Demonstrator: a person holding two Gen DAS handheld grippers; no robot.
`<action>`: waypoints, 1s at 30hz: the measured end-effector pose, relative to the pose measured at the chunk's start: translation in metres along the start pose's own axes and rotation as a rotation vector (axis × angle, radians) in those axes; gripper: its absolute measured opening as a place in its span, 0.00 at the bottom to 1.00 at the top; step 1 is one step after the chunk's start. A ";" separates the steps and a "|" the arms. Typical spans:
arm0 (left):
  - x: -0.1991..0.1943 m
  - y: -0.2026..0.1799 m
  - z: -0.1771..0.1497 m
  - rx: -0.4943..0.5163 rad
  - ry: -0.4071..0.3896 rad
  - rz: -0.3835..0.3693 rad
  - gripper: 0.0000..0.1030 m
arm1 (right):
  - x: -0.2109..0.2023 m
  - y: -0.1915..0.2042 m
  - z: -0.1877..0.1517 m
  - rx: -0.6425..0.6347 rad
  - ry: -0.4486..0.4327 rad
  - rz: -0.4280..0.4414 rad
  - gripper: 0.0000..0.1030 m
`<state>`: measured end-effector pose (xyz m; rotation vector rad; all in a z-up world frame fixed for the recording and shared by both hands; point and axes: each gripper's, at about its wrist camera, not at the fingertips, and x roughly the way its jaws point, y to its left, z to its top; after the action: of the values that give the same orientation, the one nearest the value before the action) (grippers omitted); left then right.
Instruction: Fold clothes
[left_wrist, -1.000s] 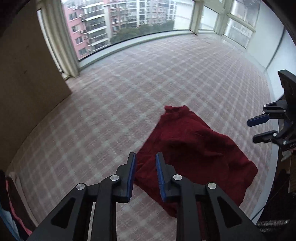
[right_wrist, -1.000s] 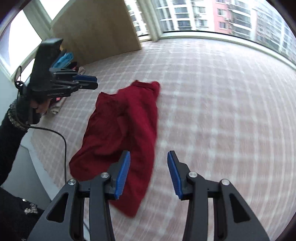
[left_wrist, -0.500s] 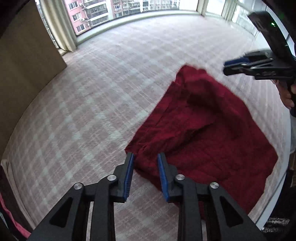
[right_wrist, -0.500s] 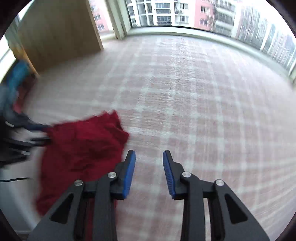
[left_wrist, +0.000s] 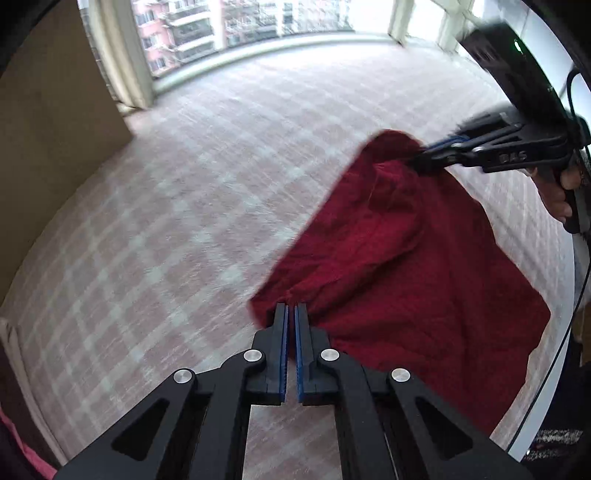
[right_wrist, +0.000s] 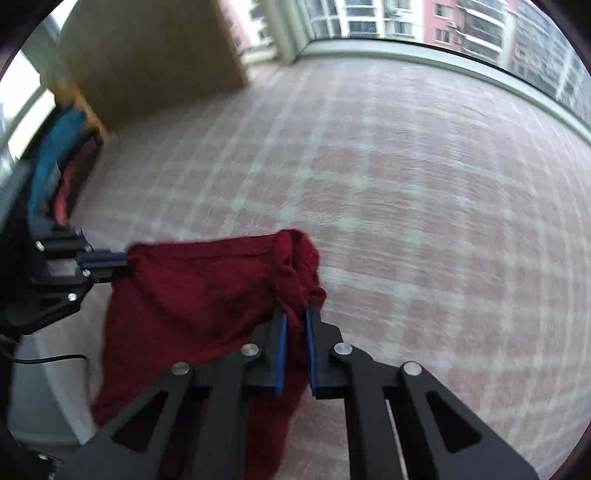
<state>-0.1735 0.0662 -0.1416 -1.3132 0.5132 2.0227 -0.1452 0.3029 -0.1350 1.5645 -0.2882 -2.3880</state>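
Red garment (left_wrist: 406, 266): knitted, rumpled, spread at lower right of the left wrist view on a pink plaid surface (left_wrist: 184, 221). Left gripper (left_wrist: 290, 314): fingers pinched narrow on its near corner. Right gripper (right_wrist: 294, 317): jaws closing, bunched cloth clamped between them. Wooden panel (left_wrist: 48, 122): upper left.

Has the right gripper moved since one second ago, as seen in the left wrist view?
Yes. The right gripper came in from the view's right edge onto the red garment, closing on its far corner.
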 end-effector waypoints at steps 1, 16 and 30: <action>-0.006 0.004 -0.003 -0.019 -0.021 -0.003 0.03 | -0.008 -0.009 -0.004 0.031 -0.024 0.041 0.15; -0.011 0.014 -0.002 -0.060 -0.046 -0.009 0.17 | 0.038 0.045 0.024 -0.245 0.097 -0.036 0.19; 0.011 -0.005 -0.017 -0.027 0.051 -0.001 0.16 | 0.031 0.007 0.048 -0.140 0.044 -0.113 0.07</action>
<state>-0.1623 0.0622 -0.1583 -1.3841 0.5101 2.0056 -0.2005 0.2870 -0.1403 1.6051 -0.0227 -2.3958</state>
